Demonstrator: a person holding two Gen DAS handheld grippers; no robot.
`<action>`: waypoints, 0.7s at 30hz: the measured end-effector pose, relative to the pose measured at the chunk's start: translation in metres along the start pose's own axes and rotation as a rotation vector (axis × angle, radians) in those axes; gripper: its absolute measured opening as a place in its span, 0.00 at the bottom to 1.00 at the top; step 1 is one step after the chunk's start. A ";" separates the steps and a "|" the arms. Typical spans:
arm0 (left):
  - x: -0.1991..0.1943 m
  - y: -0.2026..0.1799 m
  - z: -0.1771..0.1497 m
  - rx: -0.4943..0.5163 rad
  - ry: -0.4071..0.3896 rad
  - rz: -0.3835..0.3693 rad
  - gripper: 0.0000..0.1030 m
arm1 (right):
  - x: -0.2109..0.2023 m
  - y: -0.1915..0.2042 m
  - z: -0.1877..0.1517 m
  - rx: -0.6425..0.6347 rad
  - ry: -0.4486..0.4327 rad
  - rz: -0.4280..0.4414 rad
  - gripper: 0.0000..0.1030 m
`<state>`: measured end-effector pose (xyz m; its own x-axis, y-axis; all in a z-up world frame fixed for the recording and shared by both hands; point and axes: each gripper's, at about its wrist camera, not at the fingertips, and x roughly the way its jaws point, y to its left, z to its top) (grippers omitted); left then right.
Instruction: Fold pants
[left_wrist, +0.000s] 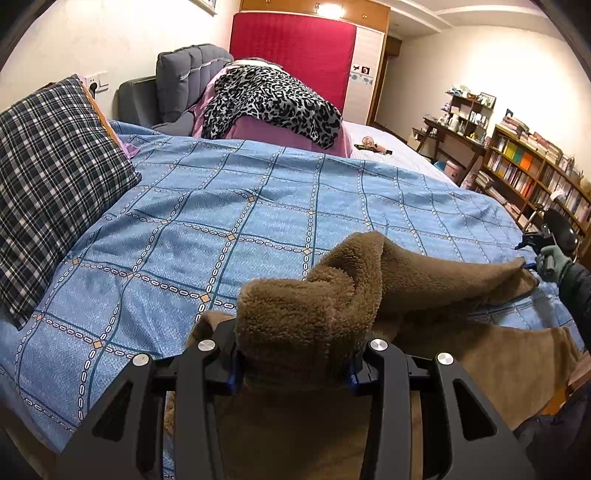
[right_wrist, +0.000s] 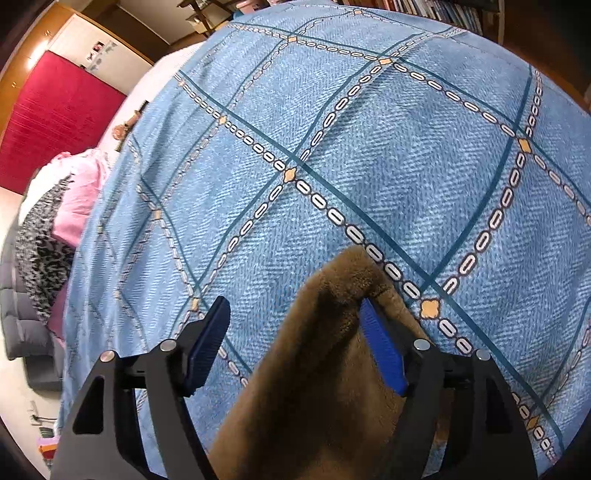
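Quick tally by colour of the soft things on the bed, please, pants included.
Brown: 1, fleece pants
Blue: 1, quilt cover
Dark plaid: 1, pillow
Pink: 1, bedding
Leopard print: 1, cloth
Total: 5

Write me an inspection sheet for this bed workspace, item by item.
Surface: blue quilt with a chain-grid pattern spread over the bed.
Job's things: brown fleece pants lying partly folded along the near edge of the quilt.
Clutter: dark plaid pillow; leopard-print cloth over pink bedding.
Grippers: left tool shut on a bunched part of the pants; right tool open, pants cloth resting against one blue pad, the other pad clear of it.
Cables: nothing seen.
Surroundings: red upholstered panel, wooden bookshelf full of books, cluttered desk, grey tufted cushion.
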<state>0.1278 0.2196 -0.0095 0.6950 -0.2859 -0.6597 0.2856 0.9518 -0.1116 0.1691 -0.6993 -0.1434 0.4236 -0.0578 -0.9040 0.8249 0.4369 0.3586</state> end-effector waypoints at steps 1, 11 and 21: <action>0.000 0.000 0.000 -0.001 0.000 0.000 0.39 | 0.001 0.003 -0.001 -0.011 -0.002 -0.026 0.72; 0.006 0.009 0.006 -0.025 -0.025 -0.010 0.39 | -0.007 -0.001 -0.008 -0.085 -0.027 -0.156 0.17; 0.006 0.021 0.026 -0.077 -0.086 -0.044 0.39 | -0.106 -0.036 -0.032 -0.068 -0.149 -0.023 0.07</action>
<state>0.1553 0.2350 0.0033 0.7378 -0.3327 -0.5874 0.2675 0.9430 -0.1981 0.0828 -0.6804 -0.0676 0.4600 -0.1986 -0.8654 0.8100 0.4931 0.3173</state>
